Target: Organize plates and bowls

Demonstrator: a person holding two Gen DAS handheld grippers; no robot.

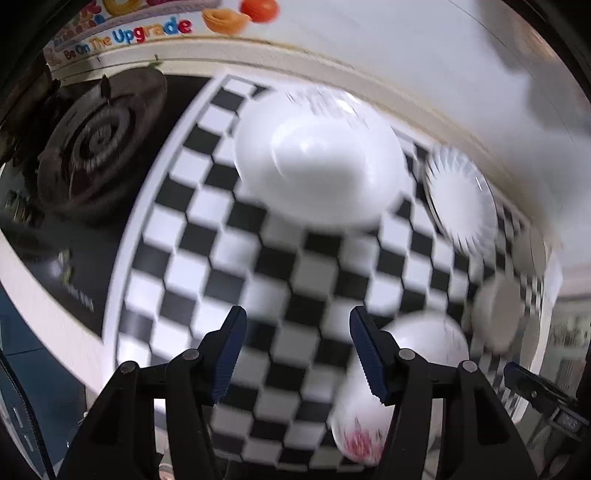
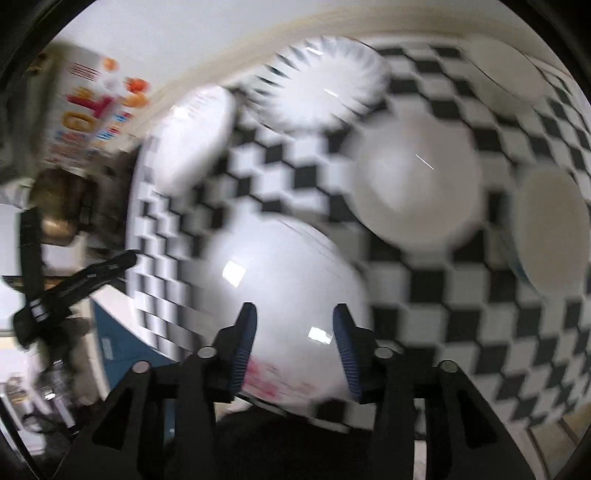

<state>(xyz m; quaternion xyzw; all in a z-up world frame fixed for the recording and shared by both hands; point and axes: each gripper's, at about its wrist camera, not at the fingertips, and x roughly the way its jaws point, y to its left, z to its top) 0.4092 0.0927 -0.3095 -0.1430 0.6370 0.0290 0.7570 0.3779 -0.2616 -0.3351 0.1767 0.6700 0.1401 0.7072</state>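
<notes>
Hovering over the checkered mat (image 1: pixel 258 266), both the left gripper (image 1: pixel 297 354) and right gripper (image 2: pixel 293 350) are held apart, empty; the red-marked bowl (image 2: pixel 280 288) is judged released.

We are looking at a home kitchen. At ten o'clock in the left wrist view sits a black gas burner (image 1: pixel 96 147) with its ring grate, set in a dark glass hob (image 1: pixel 74 280). The pale table (image 1: pixel 48 317) carries a black-and-white checkered mat (image 1: pixel 236 258) with white plates and bowls (image 1: pixel 321 162) spread on it. At twelve o'clock a colourful printed box (image 1: pixel 140 29) stands against the white wall (image 1: pixel 406 44). Both views are blurred.
</notes>
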